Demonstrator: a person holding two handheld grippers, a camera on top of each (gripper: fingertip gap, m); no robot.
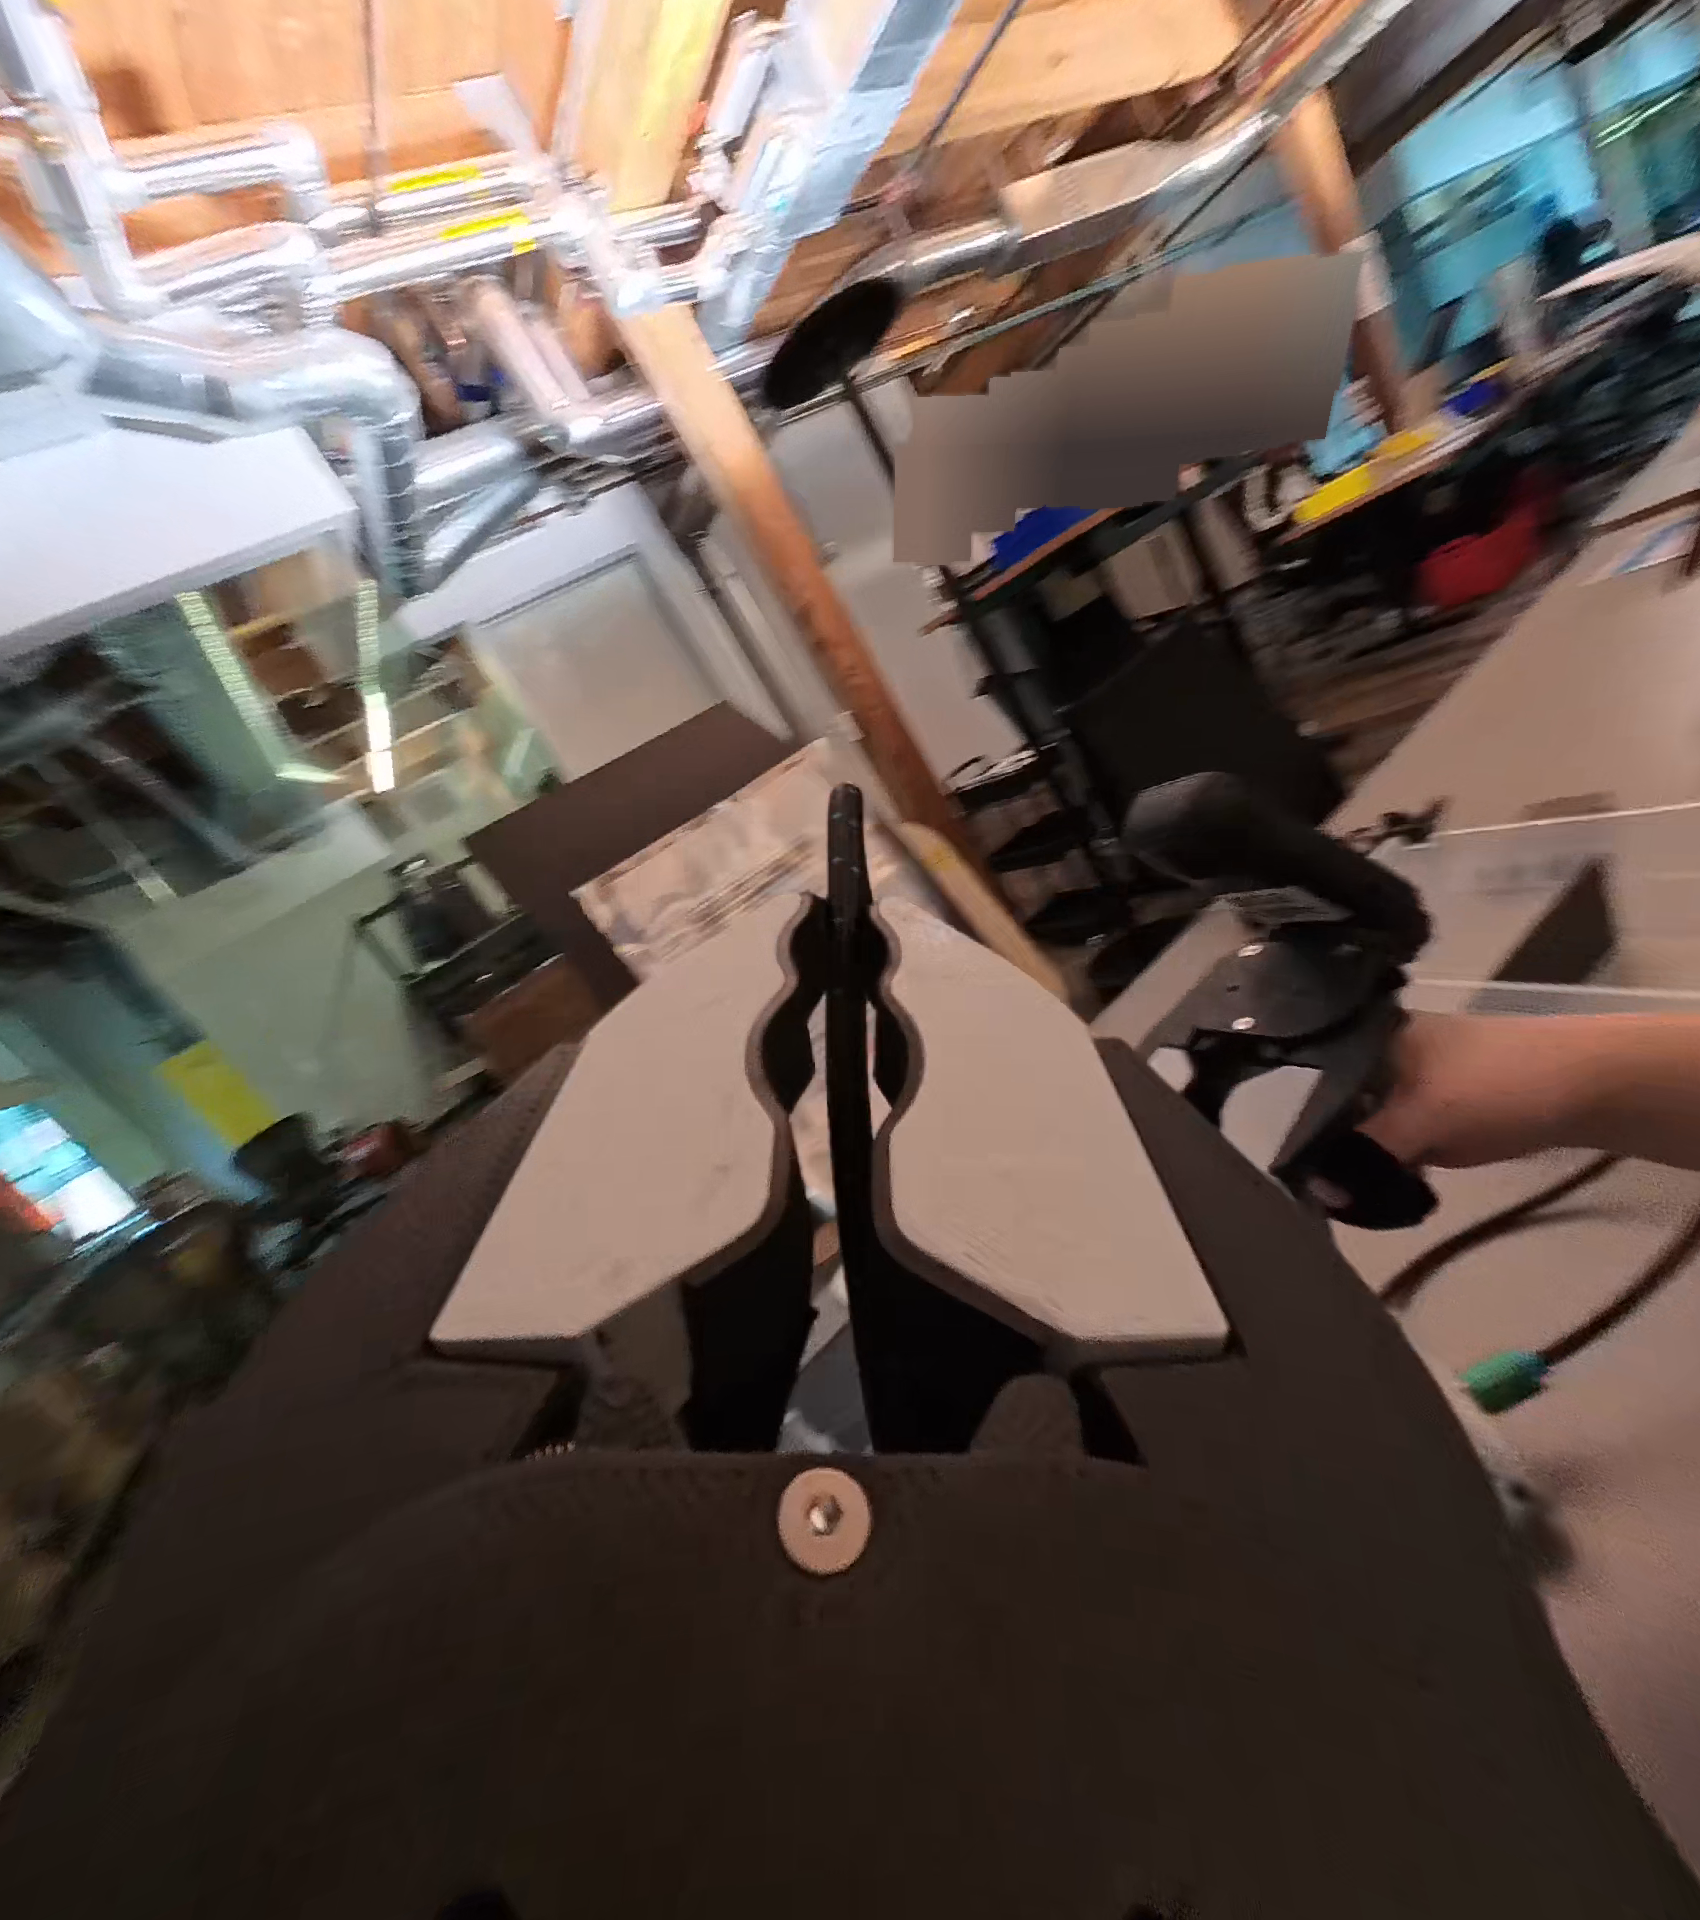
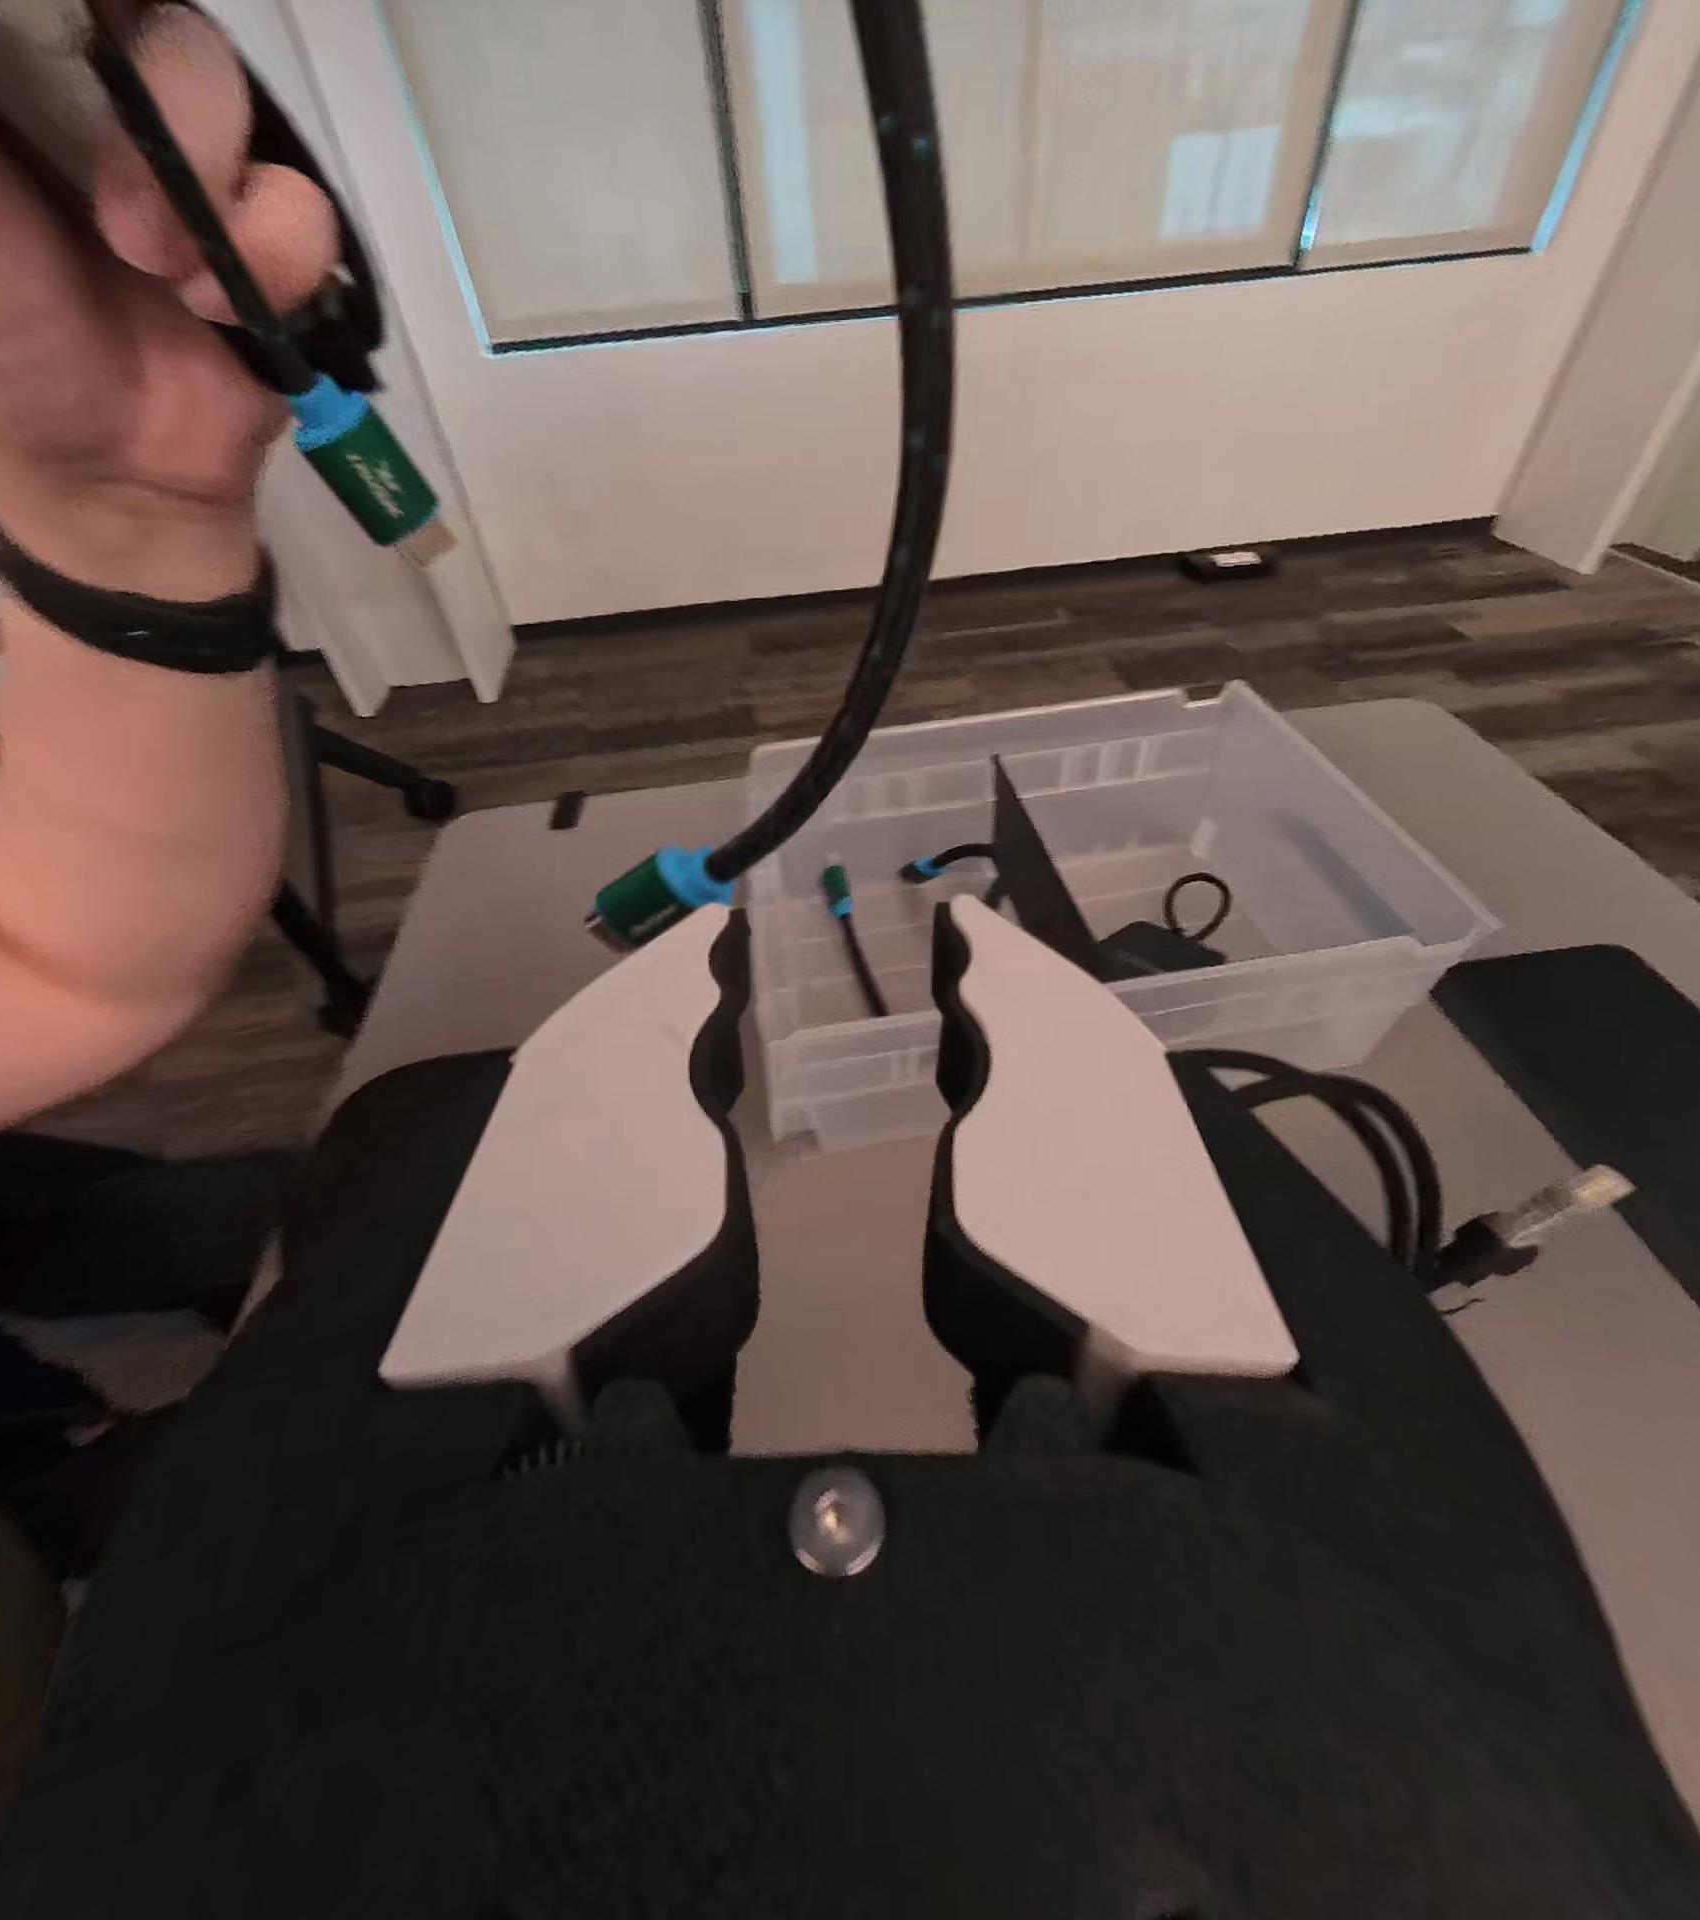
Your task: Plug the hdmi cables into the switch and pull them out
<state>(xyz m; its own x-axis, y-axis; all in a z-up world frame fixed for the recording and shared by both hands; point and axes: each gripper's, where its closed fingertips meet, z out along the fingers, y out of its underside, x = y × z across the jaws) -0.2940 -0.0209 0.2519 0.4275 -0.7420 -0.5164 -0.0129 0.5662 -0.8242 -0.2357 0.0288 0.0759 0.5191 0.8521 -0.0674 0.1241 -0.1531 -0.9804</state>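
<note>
My left gripper (image 1: pixel 844 935) is shut on a black braided hdmi cable (image 1: pixel 848 1091), gripped along its length and raised off the table. In the right wrist view the cable (image 2: pixel 913 520) hangs from above. One green plug (image 2: pixel 646 914) dangles just beyond my left fingertip, and a second green plug (image 2: pixel 373 473) hangs beside the hand at top left. My right gripper (image 2: pixel 841 925) is open and empty above the grey table (image 2: pixel 513 862). It also shows in the left wrist view (image 1: pixel 1272 987), held by a hand. I cannot pick out the switch for certain.
A clear plastic bin (image 2: pixel 1365 914) stands ahead on the table, with a black divider, loose cable ends and a small black box (image 2: pixel 1158 948). A bundle of black cables (image 2: pixel 1365 1143) with a clear network plug lies to the right. A black mat (image 2: pixel 1635 1049) lies beyond them.
</note>
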